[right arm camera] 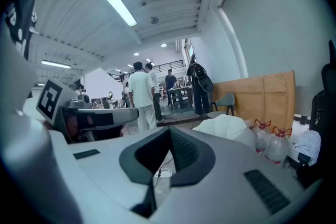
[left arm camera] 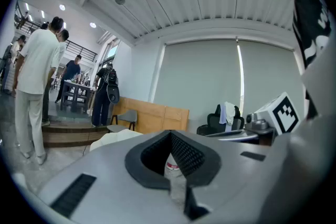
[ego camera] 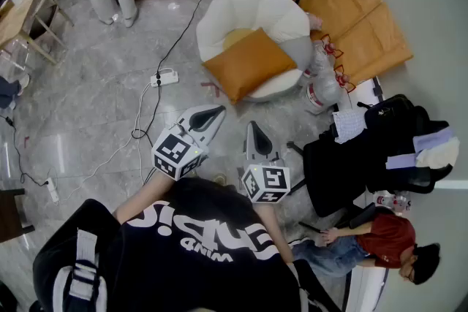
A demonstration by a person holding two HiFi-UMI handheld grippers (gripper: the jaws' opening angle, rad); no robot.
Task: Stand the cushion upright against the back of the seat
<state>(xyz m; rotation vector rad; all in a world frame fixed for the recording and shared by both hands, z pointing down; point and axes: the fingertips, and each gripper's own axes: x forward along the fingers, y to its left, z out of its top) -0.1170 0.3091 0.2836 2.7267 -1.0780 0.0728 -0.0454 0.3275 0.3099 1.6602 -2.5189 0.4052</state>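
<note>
Cushion: the orange cushion (ego camera: 248, 63) lies flat and skewed on the white seat (ego camera: 256, 11). One corner overhangs the front edge toward 6 o'clock, and it is not leaning on the backrest at 12 o'clock.
Left claw: the left claw (ego camera: 212, 114) is clenched on nothing and hangs over the floor (ego camera: 95, 91), well apart from the cushion, at its 7 o'clock.
Right claw: the right claw (ego camera: 253, 131) is also clenched and empty, at the cushion's 6 o'clock.
Done: apparently nothing yet, since the cushion looks untouched.
Left: close in, open a claw, grip an edge, tip the cushion up and rest it against the back.
Hidden: in both gripper views the claw bodies cover the cushion and only the seat's white top shows. The pale yellow patch under the cushion is hard to identify. The person's torso hides both forearms.
</note>
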